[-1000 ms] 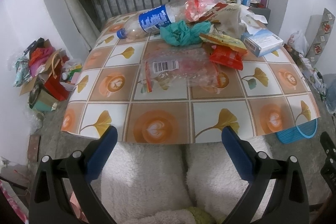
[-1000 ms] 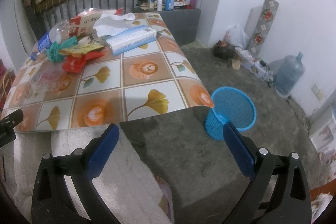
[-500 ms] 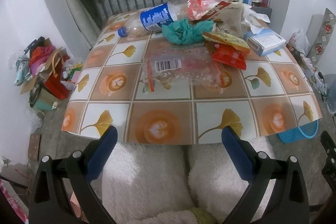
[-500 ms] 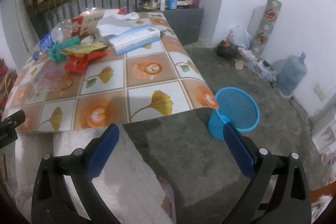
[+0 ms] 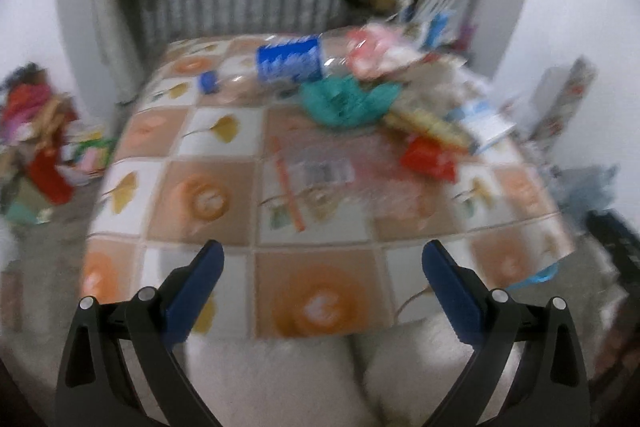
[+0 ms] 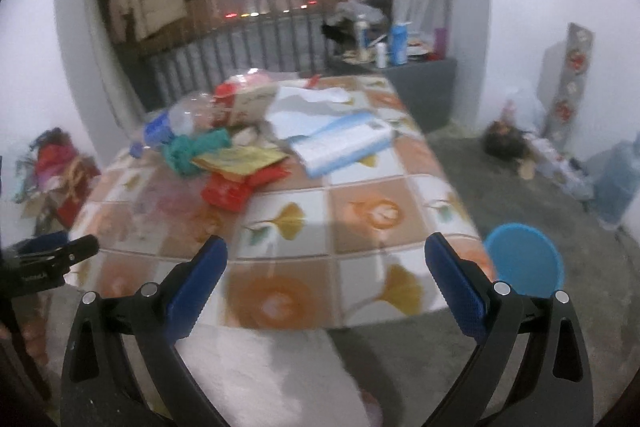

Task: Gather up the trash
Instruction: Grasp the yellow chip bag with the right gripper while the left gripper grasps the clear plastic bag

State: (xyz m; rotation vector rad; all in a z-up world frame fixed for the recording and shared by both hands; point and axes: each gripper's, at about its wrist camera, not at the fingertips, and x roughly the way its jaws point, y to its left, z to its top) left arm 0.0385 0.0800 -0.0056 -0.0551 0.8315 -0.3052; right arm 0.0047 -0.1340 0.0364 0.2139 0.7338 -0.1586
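Now both views have swung up and forward over the patterned table (image 6: 360,211). Left gripper (image 5: 322,259) and right gripper (image 6: 326,257) gape wide, empty; heaped wrappers and bottle trash (image 5: 360,95) lies ahead, round blue plastic basket (image 6: 524,259) right: reaching begins.

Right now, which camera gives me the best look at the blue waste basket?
The right wrist view. It shows the blue waste basket on the floor by the table's near right corner, its round open top visible. In the left wrist view only a blurred blue sliver peeks out below the tablecloth edge.
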